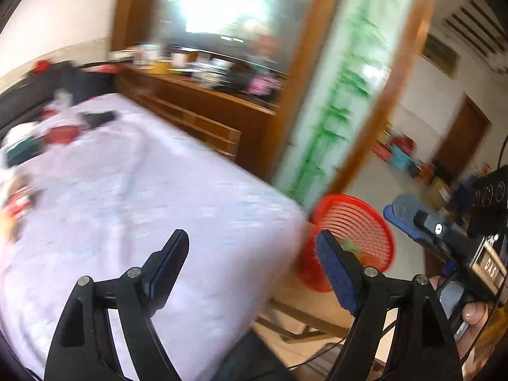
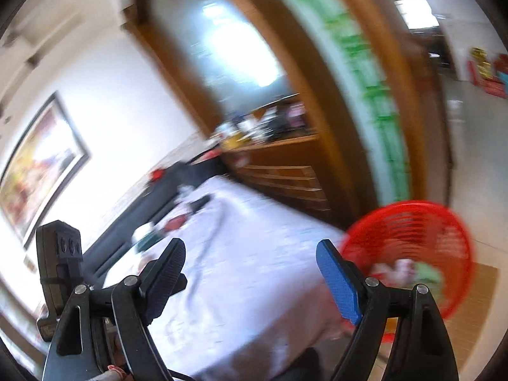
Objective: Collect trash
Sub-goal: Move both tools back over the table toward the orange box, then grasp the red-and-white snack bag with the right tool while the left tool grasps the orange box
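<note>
Left wrist view: left gripper [image 1: 252, 255] fingers wide apart, holding nothing.

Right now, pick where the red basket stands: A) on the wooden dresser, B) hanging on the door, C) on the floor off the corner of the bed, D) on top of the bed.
C: the red basket sits low beside the corner of the bed, with some scraps already inside it.

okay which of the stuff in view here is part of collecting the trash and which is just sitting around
Part of the job:
red basket, scraps already inside
blurred litter on the white bed
left gripper and right gripper, jaws open, empty

Just lying about:
wooden dresser
framed picture
</note>
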### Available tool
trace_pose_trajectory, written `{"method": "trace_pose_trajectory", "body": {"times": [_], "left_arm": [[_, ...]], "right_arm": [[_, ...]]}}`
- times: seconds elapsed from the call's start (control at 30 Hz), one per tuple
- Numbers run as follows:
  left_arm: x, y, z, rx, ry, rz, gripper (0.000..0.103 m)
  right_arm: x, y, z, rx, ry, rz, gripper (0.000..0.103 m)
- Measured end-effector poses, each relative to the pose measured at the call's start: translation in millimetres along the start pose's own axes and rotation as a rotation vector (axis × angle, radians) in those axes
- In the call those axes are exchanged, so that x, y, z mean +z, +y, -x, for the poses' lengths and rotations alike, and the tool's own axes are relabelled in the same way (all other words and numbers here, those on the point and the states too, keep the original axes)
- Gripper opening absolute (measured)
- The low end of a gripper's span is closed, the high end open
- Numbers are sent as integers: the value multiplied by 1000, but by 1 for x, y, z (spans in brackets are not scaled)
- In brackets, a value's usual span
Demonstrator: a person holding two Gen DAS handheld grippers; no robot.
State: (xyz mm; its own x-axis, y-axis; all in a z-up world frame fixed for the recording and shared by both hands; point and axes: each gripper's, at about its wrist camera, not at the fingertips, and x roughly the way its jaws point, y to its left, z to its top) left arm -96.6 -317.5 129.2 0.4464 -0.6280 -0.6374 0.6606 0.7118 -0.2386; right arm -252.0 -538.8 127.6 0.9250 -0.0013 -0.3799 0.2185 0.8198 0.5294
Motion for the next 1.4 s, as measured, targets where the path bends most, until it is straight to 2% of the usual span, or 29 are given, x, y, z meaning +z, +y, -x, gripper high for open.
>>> {"method": "trace_pose_trajectory", "body": {"times": [0.13, 0.27, 0.43, 0.6, 0.77, 0.97, 1.23, 1.4], "left_arm": [[-11, 62, 48, 172, -72, 75, 81], [-22, 122, 87, 297, -103, 185, 81], [-31, 184, 123, 397, -148, 314, 81], [-38, 236, 143, 462, -161, 441, 81], [-36, 282, 141, 490, -137, 528, 81], [-28, 331, 117, 498, -91, 605, 81], [-21, 386, 80, 503, -36, 701, 81], [-19, 413, 54, 482, 3, 755, 81]], "right_arm": [[-18, 54, -36, 113, 79, 86, 88], [-32, 98, -73, 197, 148, 138, 88], [-46, 148, -124, 285, 238, 172, 88], [-57, 191, -169, 359, 328, 186, 88], [-63, 229, -219, 396, 402, 218, 88], [-67, 259, -282, 422, 476, 217, 88], [-81, 282, -375, 405, 588, 164, 87], [-100, 293, -440, 392, 681, 115, 77]]}}
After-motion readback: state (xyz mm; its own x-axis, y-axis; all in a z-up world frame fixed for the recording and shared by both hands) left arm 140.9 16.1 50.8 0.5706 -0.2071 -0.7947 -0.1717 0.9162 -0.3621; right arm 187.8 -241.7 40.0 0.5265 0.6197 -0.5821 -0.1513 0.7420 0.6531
